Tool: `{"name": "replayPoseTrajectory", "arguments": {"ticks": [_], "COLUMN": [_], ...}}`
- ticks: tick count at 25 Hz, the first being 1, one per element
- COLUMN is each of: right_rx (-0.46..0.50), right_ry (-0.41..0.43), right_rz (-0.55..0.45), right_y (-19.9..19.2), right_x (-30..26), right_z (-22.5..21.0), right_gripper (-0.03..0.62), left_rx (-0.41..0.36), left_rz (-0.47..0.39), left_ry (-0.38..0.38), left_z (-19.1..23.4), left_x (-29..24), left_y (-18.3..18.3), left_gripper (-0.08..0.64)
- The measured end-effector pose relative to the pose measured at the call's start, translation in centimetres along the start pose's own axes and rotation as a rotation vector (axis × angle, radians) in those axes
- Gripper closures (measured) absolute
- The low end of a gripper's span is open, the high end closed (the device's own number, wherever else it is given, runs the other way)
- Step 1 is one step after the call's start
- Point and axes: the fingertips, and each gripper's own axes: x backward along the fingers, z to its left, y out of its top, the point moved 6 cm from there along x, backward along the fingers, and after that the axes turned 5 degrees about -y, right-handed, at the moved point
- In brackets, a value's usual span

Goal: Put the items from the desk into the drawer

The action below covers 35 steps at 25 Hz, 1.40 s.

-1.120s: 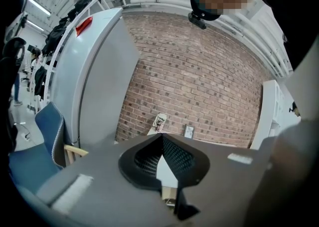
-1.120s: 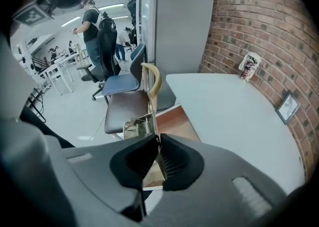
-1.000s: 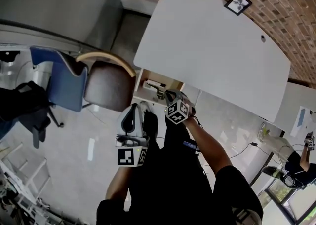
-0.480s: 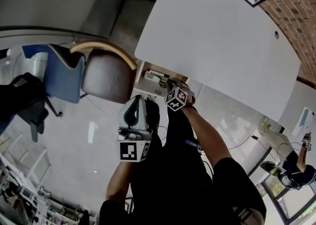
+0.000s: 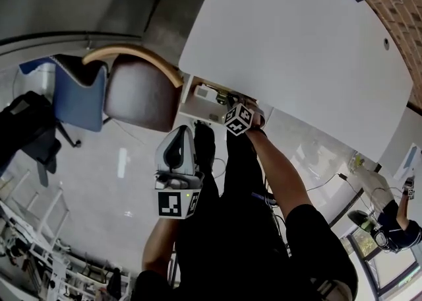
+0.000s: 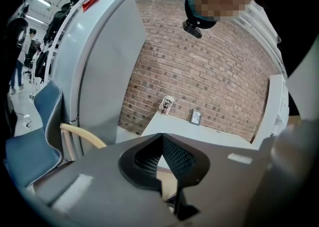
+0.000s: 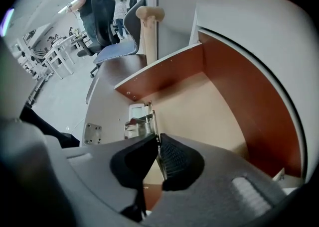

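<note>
Drawer (image 7: 209, 106) open beneath white surface (image 5: 297, 49). Right tongs (image 7: 158, 140) pinching thin metal item (image 7: 138, 122) over it. Left tongs (image 6: 162, 137) pressed together, empty.

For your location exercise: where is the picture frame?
In the left gripper view, the picture frame stands at the desk's far edge by the brick wall, right of the cup.

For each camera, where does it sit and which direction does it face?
Head view: on the person's head, facing steeply down at the white desk and open drawer; the torso, left gripper and right gripper show.
Left gripper view: on the left gripper, facing level toward the brick wall; its shut fingers show.
Right gripper view: on the right gripper, facing down into the drawer; its fingers pinch a metal item.
Shared: the drawer, in head and right gripper views.
</note>
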Motion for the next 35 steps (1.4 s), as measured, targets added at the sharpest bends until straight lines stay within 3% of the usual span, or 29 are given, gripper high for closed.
{"name": "replayPoseTrajectory", "arguments": {"ticks": [12,22,35], "right_rx": [0.058,0.053,0.038], "right_ry": [0.024,0.027,0.006], "right_rz": [0.024,0.057,0.049], "right_y": [-0.6,-1.1,-0.4], "right_x": [-3.3,-4.3,-2.0], "right_z": [0.3,0.6,0.9], "right_gripper": [0.574,0.571,0.492], "left_rx": [0.036,0.043,0.018], "left_rz": [0.028,0.026,-0.001], "left_ry": [0.020,0.021,0.024], "left_z": [0.4,0.5,0.0], "left_x": [-0.4,-0.3,0.8], "left_y": [-2.0,-2.5,-1.4], "left_gripper": [0.540,0.540,0.540]}}
